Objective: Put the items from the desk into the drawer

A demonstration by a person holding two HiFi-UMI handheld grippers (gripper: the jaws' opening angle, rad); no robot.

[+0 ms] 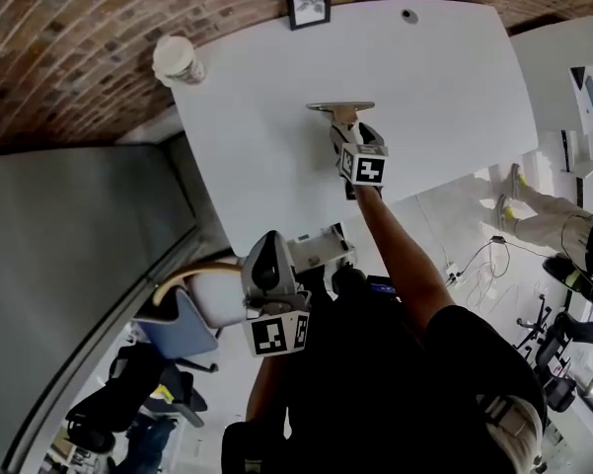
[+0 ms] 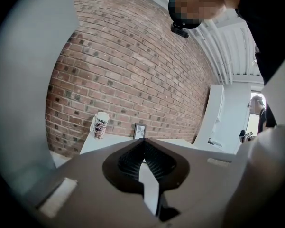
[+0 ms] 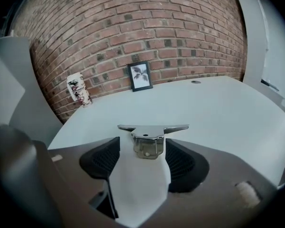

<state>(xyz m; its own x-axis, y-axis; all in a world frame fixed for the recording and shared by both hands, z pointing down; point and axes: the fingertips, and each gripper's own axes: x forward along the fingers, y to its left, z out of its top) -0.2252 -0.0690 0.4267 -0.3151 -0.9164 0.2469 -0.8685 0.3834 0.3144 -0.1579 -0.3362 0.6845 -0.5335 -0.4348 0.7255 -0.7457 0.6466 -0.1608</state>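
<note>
Right gripper view: my right gripper (image 3: 142,146) stands wide astride the metal clip (image 3: 151,133), mid-way across the bench (image 3: 218,108), not touching it. I should centre on its body, sink lower, then close squarely. My left gripper (image 2: 143,146) is closed and empty.

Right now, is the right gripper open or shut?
Open: the right gripper has its jaws spread either side of the metal clip on the desk, pads not pressing it.

Overhead and low views, common desk (image 1: 444,87)
</note>
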